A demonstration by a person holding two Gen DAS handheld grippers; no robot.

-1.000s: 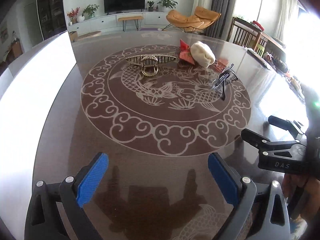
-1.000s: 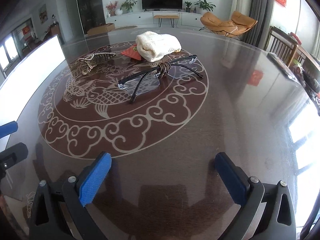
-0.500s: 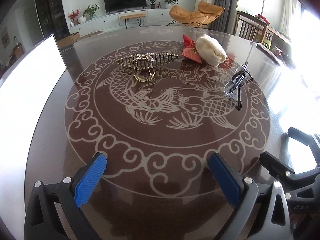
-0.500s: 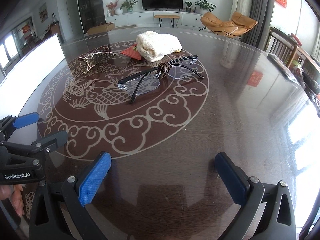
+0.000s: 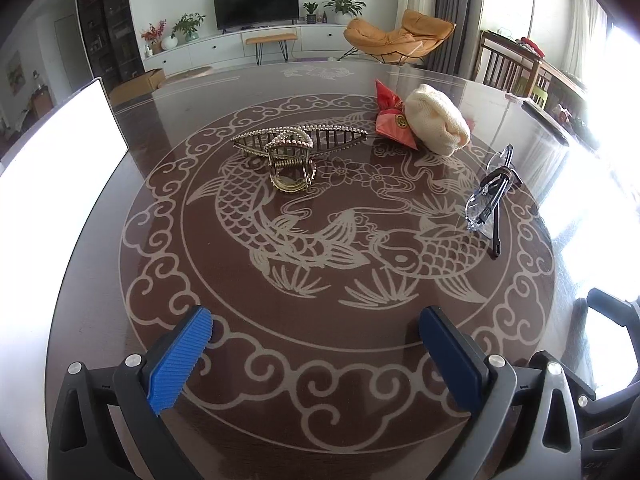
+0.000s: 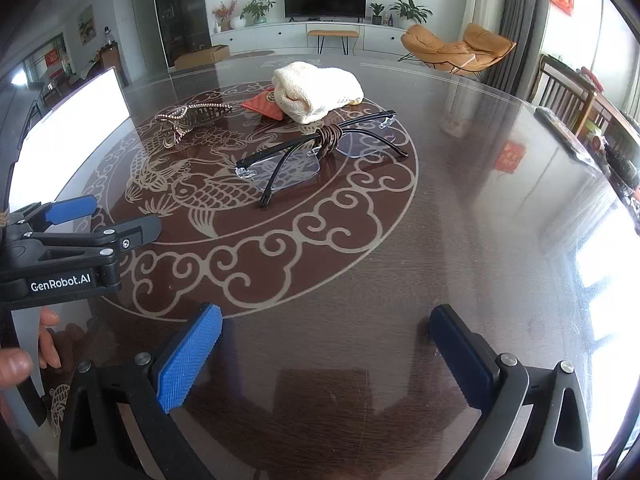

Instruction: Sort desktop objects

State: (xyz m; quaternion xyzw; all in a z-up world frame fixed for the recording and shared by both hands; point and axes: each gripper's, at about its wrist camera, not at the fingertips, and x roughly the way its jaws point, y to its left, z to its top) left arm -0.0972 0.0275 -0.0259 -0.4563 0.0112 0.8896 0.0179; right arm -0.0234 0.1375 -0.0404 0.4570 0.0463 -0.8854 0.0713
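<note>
Left claw (image 5: 316, 354): I am holding it with pads spread wide, nothing between, hovering low over the table (image 5: 100, 280).
Right claw (image 6: 328, 354): gaping too, empty.
Room: bare tabletop lying ahead of both.
Hand (image 6: 24, 354): gripping the left handle.
Things: hair clip (image 5: 294, 150), cloth (image 5: 436, 120), glasses (image 6: 316, 152) sitting mid-table.
Change: left claw advancing since a second ago.

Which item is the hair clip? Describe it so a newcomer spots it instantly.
On the dark round table with the pale fish inlay, look left of the cream knitted bundle and red packet. The gold, pearl-edged claw hair clip lies there, the only toothed metal piece.
</note>
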